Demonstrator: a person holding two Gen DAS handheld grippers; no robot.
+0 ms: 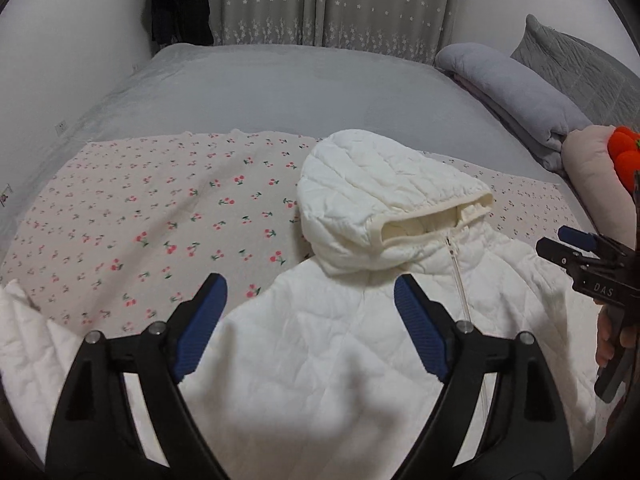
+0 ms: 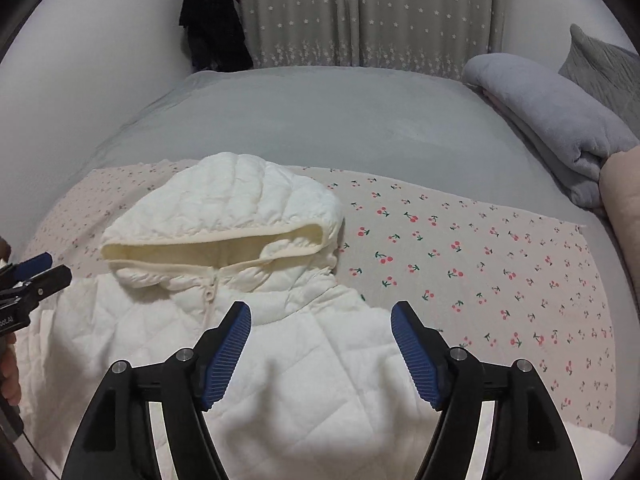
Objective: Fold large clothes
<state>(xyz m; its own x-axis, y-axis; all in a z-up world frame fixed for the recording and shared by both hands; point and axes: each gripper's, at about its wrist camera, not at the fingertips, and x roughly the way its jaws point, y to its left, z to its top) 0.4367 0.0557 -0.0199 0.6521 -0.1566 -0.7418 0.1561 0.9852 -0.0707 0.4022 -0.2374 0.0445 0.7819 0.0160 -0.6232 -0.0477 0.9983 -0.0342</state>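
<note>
A white quilted hooded jacket (image 1: 340, 340) lies front-up on a cherry-print sheet (image 1: 160, 208), its hood (image 1: 372, 200) pointing away and its zipper (image 1: 460, 276) closed. My left gripper (image 1: 310, 296) is open and empty, held just above the jacket's left shoulder. The right gripper (image 1: 576, 248) shows at the right edge of the left wrist view. In the right wrist view the jacket (image 2: 288, 376) and hood (image 2: 232, 216) lie below my right gripper (image 2: 320, 320), which is open and empty over the right shoulder. The left gripper (image 2: 36, 272) shows at that view's left edge.
The sheet (image 2: 480, 264) lies on a grey bed (image 1: 280, 88). A rolled grey blanket (image 1: 516, 92), a grey pillow (image 1: 580, 60) and a pink cushion (image 1: 596, 184) with orange toys lie at the right. Star-print curtains (image 2: 400, 12) and dark hanging clothes (image 2: 212, 20) stand behind.
</note>
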